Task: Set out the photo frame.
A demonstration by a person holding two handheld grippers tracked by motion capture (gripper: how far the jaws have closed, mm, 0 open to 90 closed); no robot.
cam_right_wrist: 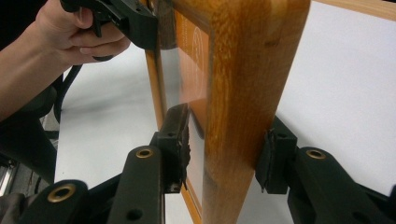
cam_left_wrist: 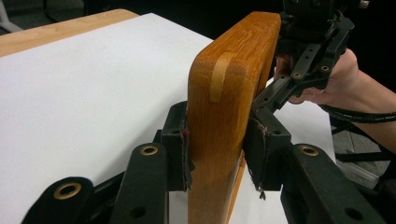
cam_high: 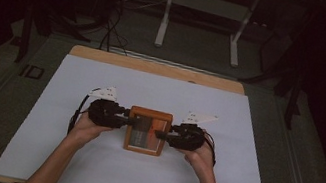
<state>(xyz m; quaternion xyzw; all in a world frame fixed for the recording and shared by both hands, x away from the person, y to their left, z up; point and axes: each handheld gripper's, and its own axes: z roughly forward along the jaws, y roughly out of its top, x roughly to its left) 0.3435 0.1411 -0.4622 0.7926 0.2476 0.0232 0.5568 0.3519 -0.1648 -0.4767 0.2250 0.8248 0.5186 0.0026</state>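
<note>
A wooden picture frame [cam_high: 146, 130] with a glass front is held between my two grippers over the middle of the white sheet [cam_high: 88, 159], its face turned up toward the high camera. My left gripper [cam_high: 128, 121] is shut on the frame's left edge. In the left gripper view its pads [cam_left_wrist: 180, 144] press both faces of the thick wood [cam_left_wrist: 233, 70]. My right gripper [cam_high: 160, 135] is shut on the right edge. In the right gripper view one pad [cam_right_wrist: 176, 140] lies on the glass side and the other on the back of the frame [cam_right_wrist: 247, 60].
The white sheet covers a wooden table [cam_high: 155, 67] whose far edge shows bare. Beyond it a white metal stand [cam_high: 204, 17] and loose cables [cam_high: 111, 26] sit on the grey floor. The person's forearms come in from the near edge.
</note>
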